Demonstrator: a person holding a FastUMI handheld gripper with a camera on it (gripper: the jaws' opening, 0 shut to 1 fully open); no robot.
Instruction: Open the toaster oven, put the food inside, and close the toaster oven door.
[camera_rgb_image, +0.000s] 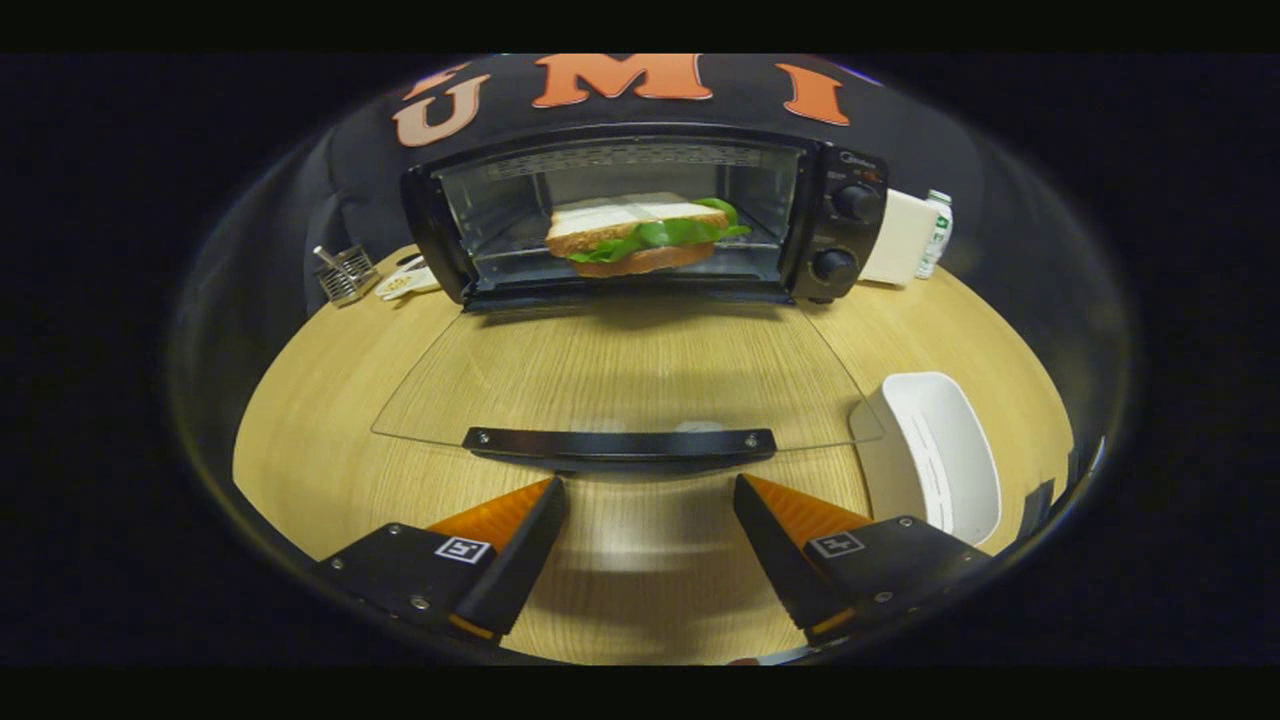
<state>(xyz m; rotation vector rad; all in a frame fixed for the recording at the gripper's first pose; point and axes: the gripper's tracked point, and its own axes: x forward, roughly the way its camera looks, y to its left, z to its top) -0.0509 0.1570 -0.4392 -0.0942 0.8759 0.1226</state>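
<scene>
We are seeing a black toaster oven (640, 215) beyond the gripper (650, 490), whose fingers are standing spread apart with nothing between them. Inside it a sandwich (640, 235) is showing white bread on top, brown crust and bright green lettuce. The oven's door (620, 385) is lying open just ahead of the fingertips, its clear glass letting the table's grain through, its handle (620, 443) black (with small silvery screws). The table (330, 420) is showing pale wood with fine straight streaks. A white dish (940, 450) is sitting right of the fingers, and a silvery wire rack (345, 272) far left of the oven.
</scene>
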